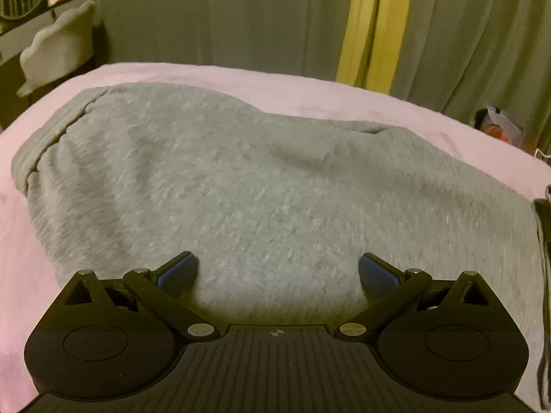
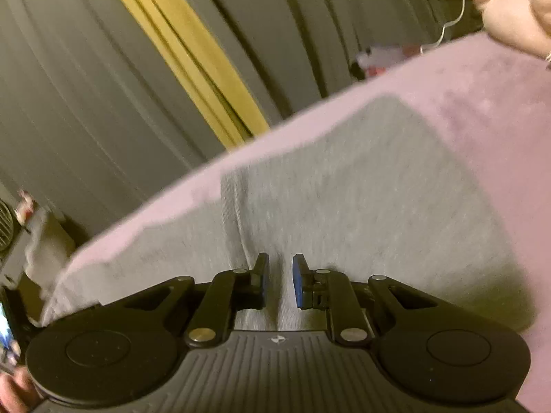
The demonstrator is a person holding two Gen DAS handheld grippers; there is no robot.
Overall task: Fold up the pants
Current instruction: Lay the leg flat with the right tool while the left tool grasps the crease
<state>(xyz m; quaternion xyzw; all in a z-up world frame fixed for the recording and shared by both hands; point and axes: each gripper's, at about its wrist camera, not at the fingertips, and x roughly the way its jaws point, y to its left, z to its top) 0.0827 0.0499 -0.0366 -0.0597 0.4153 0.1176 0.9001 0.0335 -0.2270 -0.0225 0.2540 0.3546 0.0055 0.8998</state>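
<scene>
Grey sweatpants (image 1: 241, 186) lie spread on a pink bedcover (image 1: 310, 96), waistband at the far left. My left gripper (image 1: 277, 272) is open wide just above the near part of the pants, with nothing between its blue pads (image 1: 179, 272). In the right wrist view the pants (image 2: 361, 186) show folded, with a seam running toward the camera. My right gripper (image 2: 280, 280) hovers over them with its jaws nearly closed, a narrow gap between the pads (image 2: 299, 282), and no cloth visibly pinched.
Grey-green curtains with a yellow strip (image 1: 372, 27) hang behind the bed. An upholstered chair (image 1: 58, 44) stands at the far left. A bag (image 1: 499, 127) sits beyond the bed's right edge. A hand (image 2: 516, 10) shows at the top right of the right wrist view.
</scene>
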